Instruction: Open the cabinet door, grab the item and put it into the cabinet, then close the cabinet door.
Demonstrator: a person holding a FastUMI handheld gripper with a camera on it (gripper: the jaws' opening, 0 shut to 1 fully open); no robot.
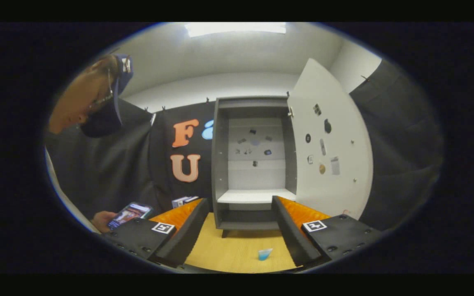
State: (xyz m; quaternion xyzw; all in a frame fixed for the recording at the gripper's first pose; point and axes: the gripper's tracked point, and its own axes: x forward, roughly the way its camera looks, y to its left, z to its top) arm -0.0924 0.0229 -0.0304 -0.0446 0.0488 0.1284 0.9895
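- Gripper view: one cabinet (254, 164), door (331, 144) open, shelf (256, 196) bare.
- One small blue cup (265, 254) on the surface (237, 250), between the wide-open, empty hand-held gripper (240, 213) fingers.

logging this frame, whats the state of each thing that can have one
cabinet door: swung open to the right
cabinet: open, shelf bare
small blue cup: upright on the table, between the fingers, not gripped
gripper: open, holding nothing
phone: held in a person's hand, screen lit
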